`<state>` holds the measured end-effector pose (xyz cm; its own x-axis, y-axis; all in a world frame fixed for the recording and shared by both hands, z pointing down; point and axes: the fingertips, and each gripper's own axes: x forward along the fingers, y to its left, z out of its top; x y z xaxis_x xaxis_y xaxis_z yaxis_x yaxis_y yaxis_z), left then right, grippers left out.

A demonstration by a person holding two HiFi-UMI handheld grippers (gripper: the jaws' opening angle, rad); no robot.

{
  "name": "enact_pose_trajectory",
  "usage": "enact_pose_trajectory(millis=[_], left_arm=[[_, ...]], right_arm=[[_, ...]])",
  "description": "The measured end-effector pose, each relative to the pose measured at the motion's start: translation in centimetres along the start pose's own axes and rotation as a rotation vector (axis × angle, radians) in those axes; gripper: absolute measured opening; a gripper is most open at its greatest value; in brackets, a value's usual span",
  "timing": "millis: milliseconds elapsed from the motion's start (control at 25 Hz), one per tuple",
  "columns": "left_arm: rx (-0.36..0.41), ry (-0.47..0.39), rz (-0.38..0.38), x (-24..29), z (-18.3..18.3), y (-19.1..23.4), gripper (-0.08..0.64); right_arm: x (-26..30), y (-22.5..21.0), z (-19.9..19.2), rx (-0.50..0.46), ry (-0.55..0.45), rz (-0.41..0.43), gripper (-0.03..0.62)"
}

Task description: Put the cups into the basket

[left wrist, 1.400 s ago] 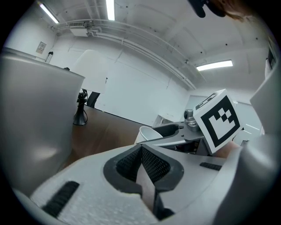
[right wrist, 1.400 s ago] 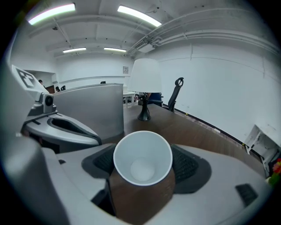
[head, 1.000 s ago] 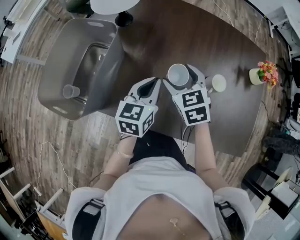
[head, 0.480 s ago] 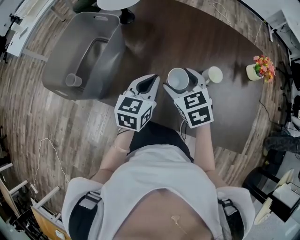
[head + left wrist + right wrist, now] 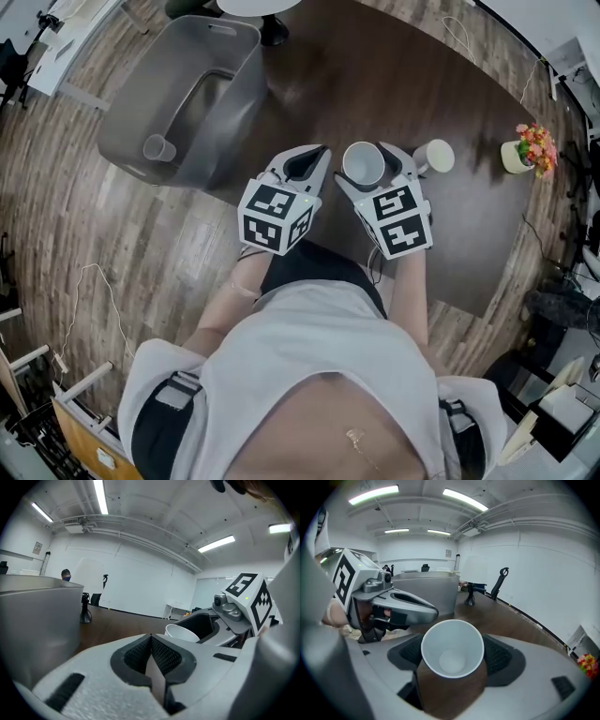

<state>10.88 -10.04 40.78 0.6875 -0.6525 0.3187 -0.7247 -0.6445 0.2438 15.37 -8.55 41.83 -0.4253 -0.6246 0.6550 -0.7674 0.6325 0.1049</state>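
Holding a white cup (image 5: 452, 649) upright, mouth up, the right tool (image 5: 367, 174) clamps it at frame centre over the dark tabletop (image 5: 403, 75). The grey basket (image 5: 239, 94) lies to the upper left, past the left tool (image 5: 302, 169), whose jaws are pressed together on nothing, so the carry likely runs leftward. A second cup (image 5: 157, 148) sits inside the basket; a third cup (image 5: 437, 156) stands at right.

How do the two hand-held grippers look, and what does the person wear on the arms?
Both the left hand-held gripper and the right hand-held gripper have light grey plastic shells with black ribbed pads. Each carries a white cube with black square markers. The person wears a white short-sleeved shirt.
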Motion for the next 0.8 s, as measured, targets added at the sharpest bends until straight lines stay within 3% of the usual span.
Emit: enact_pose_trajectory(millis=[400,800], left_arm=[[-0.016,-0.005,-0.009,-0.8,2.0,1.6,0.009],[0.005,-0.110,0.054,-5.7,7.6,4.1,0.009]], right_arm=[[1.1,0.3,2.5,-0.040,-0.009,0.034,0.388],[1.6,2.0,7.9,-0.102,-0.077,0.112,0.388]])
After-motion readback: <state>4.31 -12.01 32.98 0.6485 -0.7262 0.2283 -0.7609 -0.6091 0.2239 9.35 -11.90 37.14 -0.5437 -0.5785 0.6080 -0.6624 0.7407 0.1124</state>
